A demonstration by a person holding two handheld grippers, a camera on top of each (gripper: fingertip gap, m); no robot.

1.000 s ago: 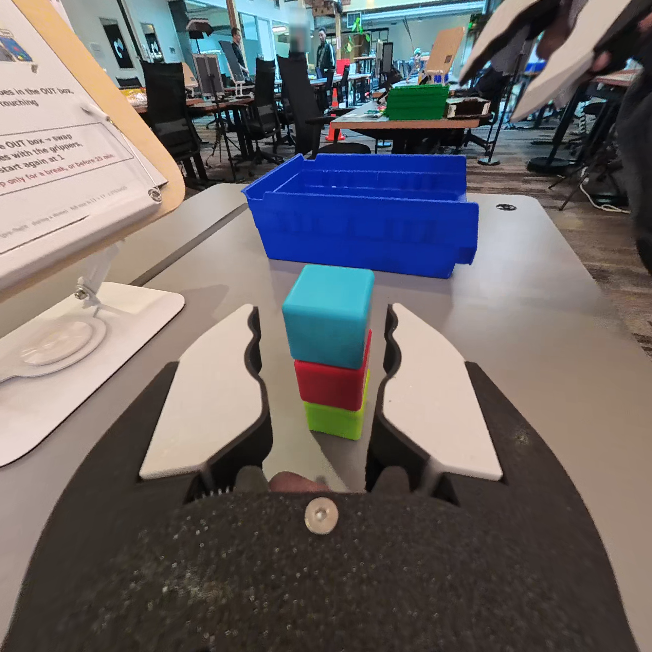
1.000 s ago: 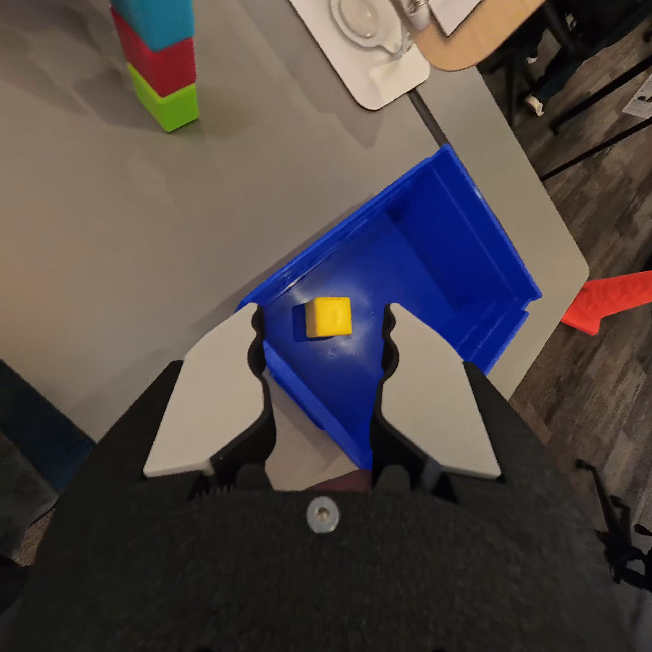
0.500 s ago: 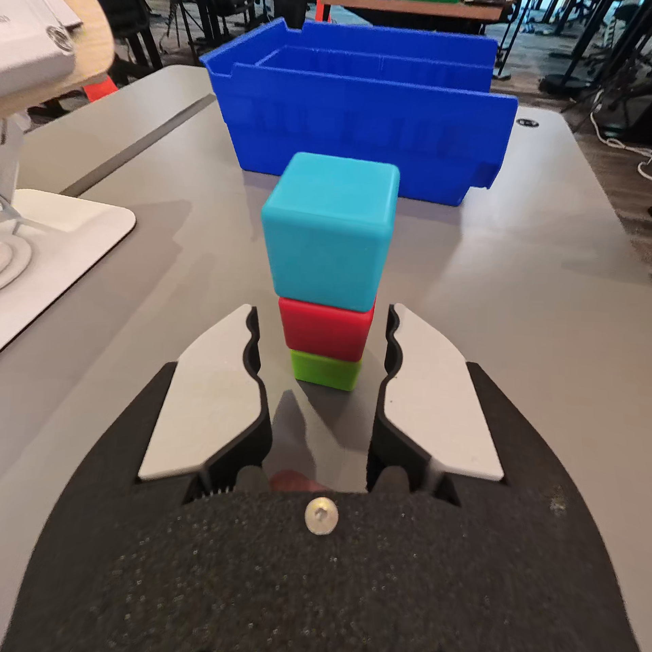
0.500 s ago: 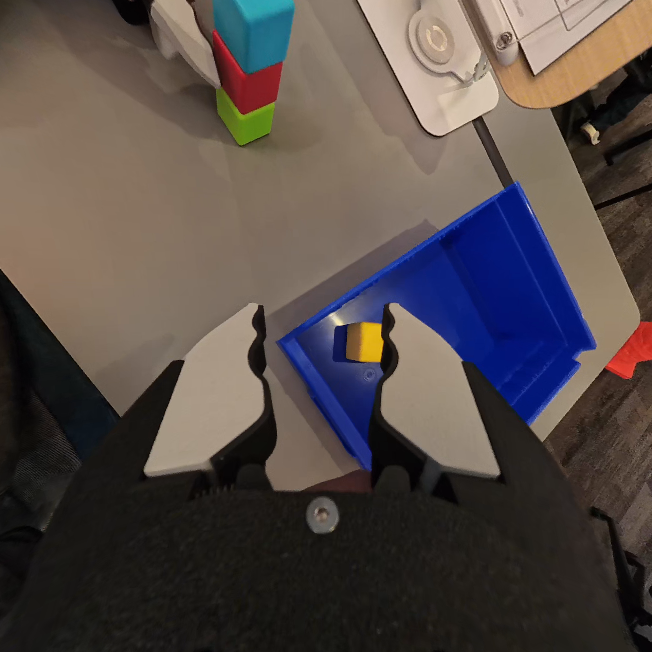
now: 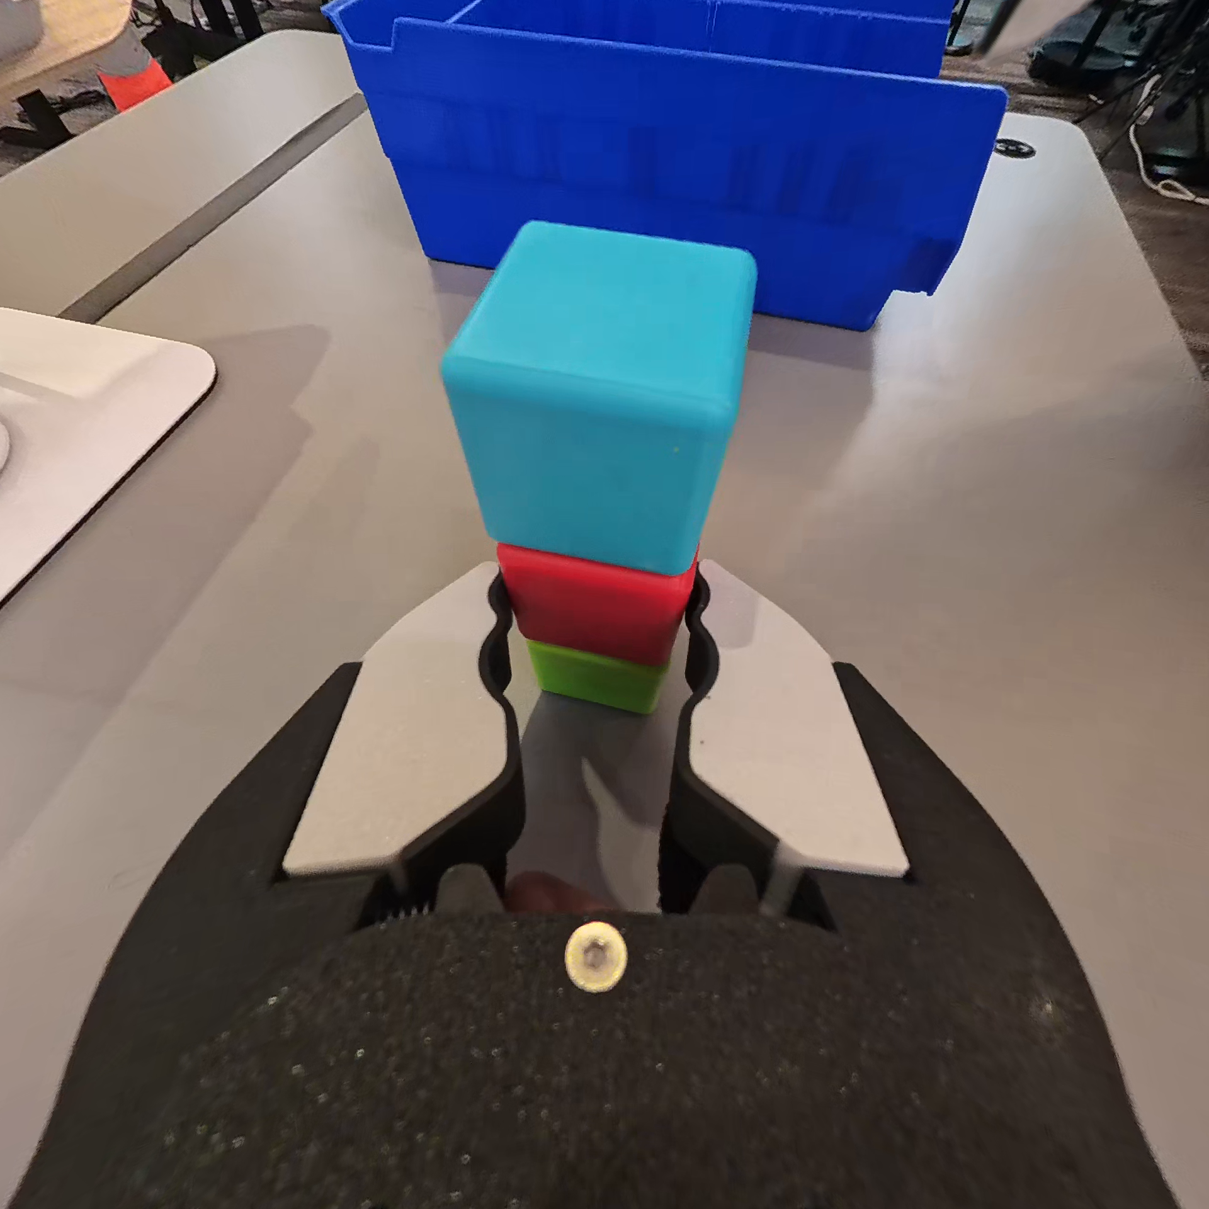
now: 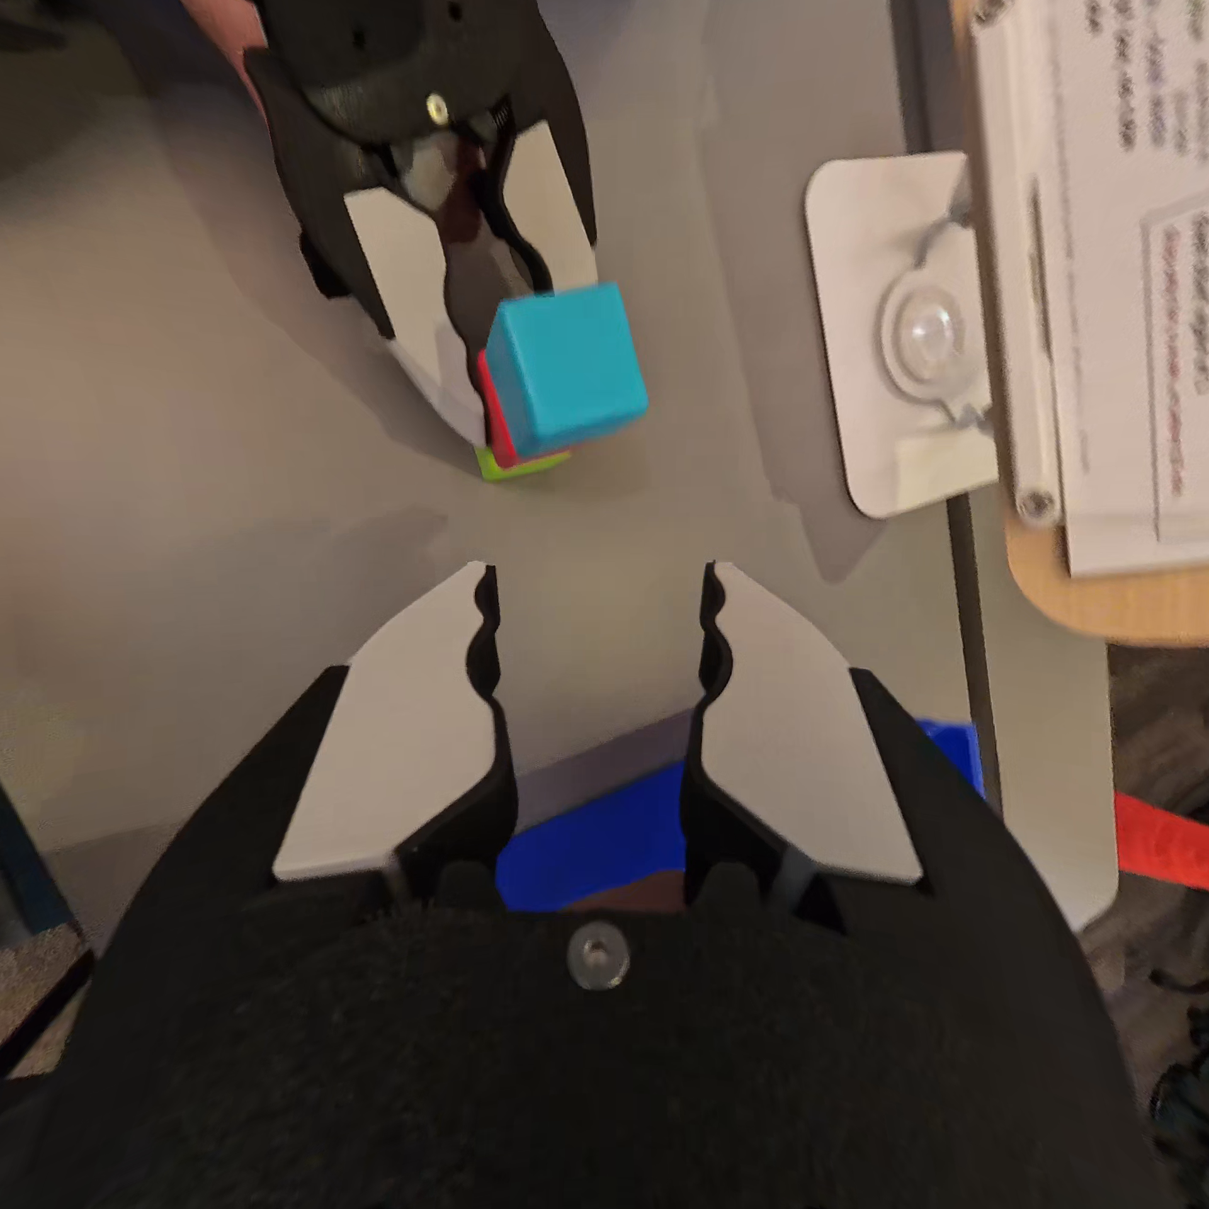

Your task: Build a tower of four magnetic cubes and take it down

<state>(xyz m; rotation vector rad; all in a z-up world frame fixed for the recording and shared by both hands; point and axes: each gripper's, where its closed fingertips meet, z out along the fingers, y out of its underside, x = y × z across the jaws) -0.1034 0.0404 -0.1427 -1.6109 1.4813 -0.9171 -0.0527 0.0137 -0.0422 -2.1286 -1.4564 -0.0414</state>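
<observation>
My left gripper (image 5: 596,592) sits at frame centre, its fingers (image 5: 451,654) pinching the red cube (image 5: 592,612), the middle block of a three-cube tower on the grey surface (image 5: 948,523). The green cube (image 5: 595,677) lies beneath, the cyan cube (image 5: 595,399) on top. Beyond stands the blue bin (image 5: 654,163). My right gripper (image 6: 598,579), fingers spread and holding nothing, hovers above; the tower appears upper centre.

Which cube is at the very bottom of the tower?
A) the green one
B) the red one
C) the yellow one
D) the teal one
A: the green cube sits on the grey table, with the red cube on it and the teal cube on top; no yellow cube shows in the stack.
</observation>
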